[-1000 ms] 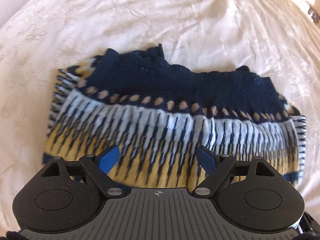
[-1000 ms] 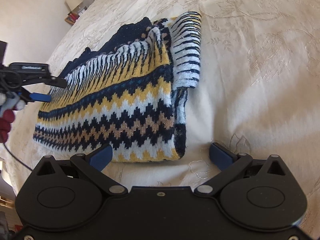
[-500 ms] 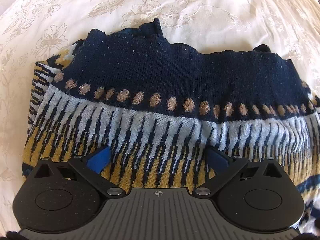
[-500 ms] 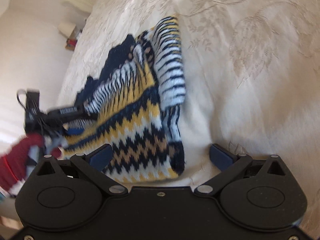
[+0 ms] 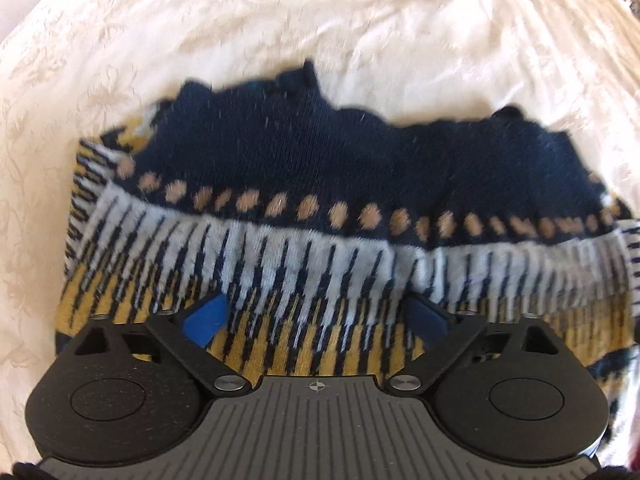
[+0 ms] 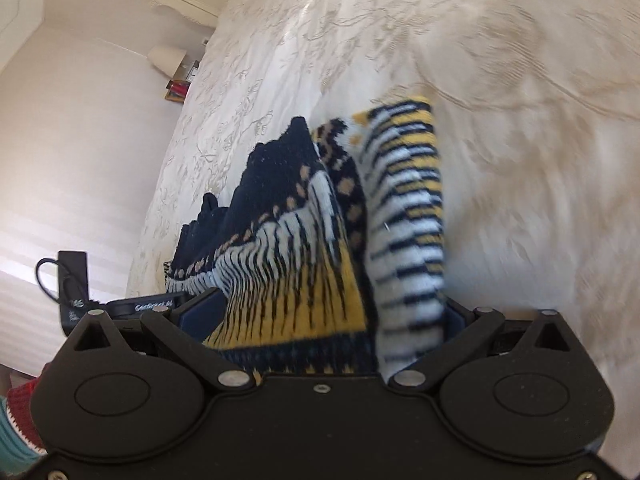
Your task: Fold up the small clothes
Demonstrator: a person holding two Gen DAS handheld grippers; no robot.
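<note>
A small knitted sweater (image 5: 320,216), navy at the far side with tan dots and white, navy and yellow stripes, lies folded on the cream bedspread (image 5: 280,32). My left gripper (image 5: 316,316) is open, its blue pads hovering over the yellow striped near part. In the right wrist view the sweater (image 6: 304,248) fills the space between the fingers of my right gripper (image 6: 320,316), which is open around its near end and striped sleeve (image 6: 408,232). The left gripper (image 6: 148,306) shows at the left edge there.
The embroidered bedspread (image 6: 500,100) spreads all around the sweater. A white wall (image 6: 72,140), a lamp (image 6: 166,58) and a nightstand stand beyond the bed's far left. A red and teal sleeve (image 6: 16,408) shows at the bottom left.
The right gripper moved forward and rolled, so the sweater's end now sits between its open fingers. The left gripper pulled back slightly, still open over the striped part.
</note>
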